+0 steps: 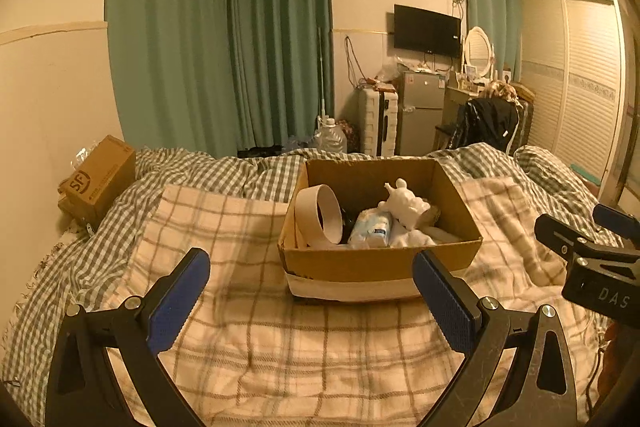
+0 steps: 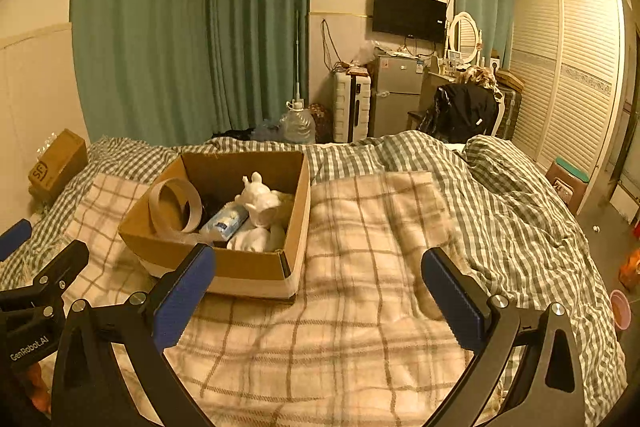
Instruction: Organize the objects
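Cardboard formed the open brown box, banded with pale tape along its base, which sat on the cream plaid blanket near the middle of the bed. Inside it, a wide roll of beige tape leaned upright against the left wall, a soft blue-and-white packet lay in the middle, and a glossy white animal figurine rested on crumpled white cloth toward the right wall.

Around the blanket spread a rumpled green gingham duvet. A second closed cardboard carton with a printed logo stood at the bed's far left edge, against the wall. Beyond the bed's far edge hung long green curtains, and a clear water jug, a white ribbed suitcase and a small grey fridge stood on the floor.

The left gripper hovered just in front of the box's near wall, its blue ribbed pads spread wide and holding nothing. The right gripper hovered over the bare blanket beside the box's right corner, jaws likewise wide apart and empty. Nothing lay between either gripper and the box.
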A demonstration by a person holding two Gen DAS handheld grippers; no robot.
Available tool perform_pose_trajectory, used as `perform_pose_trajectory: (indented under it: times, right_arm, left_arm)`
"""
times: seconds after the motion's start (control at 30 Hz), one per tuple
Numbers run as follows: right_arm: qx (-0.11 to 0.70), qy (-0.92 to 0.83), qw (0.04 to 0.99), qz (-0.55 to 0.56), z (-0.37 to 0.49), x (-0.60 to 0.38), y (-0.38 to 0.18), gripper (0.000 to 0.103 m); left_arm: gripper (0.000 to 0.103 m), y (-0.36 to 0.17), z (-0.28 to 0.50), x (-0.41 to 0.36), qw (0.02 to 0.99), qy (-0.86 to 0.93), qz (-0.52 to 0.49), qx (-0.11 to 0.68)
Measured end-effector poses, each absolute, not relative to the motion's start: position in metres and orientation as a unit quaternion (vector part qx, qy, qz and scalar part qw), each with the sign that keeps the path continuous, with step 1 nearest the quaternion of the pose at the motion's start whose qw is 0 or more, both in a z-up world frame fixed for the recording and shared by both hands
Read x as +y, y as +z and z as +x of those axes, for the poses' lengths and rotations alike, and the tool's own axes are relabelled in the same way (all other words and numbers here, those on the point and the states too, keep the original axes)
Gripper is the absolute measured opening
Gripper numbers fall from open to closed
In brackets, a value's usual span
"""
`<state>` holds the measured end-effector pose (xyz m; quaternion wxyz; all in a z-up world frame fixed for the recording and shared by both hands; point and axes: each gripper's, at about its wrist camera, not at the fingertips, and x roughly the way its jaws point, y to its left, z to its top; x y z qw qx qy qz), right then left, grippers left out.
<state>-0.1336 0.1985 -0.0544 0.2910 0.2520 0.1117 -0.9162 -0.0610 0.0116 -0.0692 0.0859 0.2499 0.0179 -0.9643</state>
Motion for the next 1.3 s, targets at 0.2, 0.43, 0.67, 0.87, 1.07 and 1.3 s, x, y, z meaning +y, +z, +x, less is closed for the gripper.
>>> perform_pose_trajectory:
  times: [0.2,0.43,0.67,0.87,1.07,1.3]
  right_arm:
    - [0.119,-0.915,0.294,0.251,-0.1307,0.1949,-0.0574,0.103]
    - [0.123,-0.914,0.294,0.25,-0.1292,0.1925,-0.0572,0.103]
    - [0.125,-0.914,0.294,0.251,-0.129,0.1922,-0.0576,0.103]
    - [0.126,-0.912,0.296,0.253,-0.1285,0.191,-0.059,0.103]
    - [0.127,-0.912,0.297,0.252,-0.1285,0.1907,-0.0591,0.103]
    - [0.128,-0.912,0.296,0.252,-0.1284,0.1906,-0.0599,0.103]
  left_arm:
    - [0.103,-0.0709,-0.0608,0.0086,0.087,-0.963,0.254,0.026]
    - [0.103,-0.0717,-0.0607,0.0075,0.088,-0.962,0.256,0.027]
    - [0.103,-0.0734,-0.0612,0.0059,0.09,-0.961,0.261,0.032]
    - [0.103,-0.0736,-0.0616,0.0055,0.091,-0.96,0.262,0.032]
    - [0.103,-0.0735,-0.0617,0.0052,0.09,-0.96,0.262,0.032]
    - [0.103,-0.0755,-0.061,0.0072,0.089,-0.961,0.262,0.029]
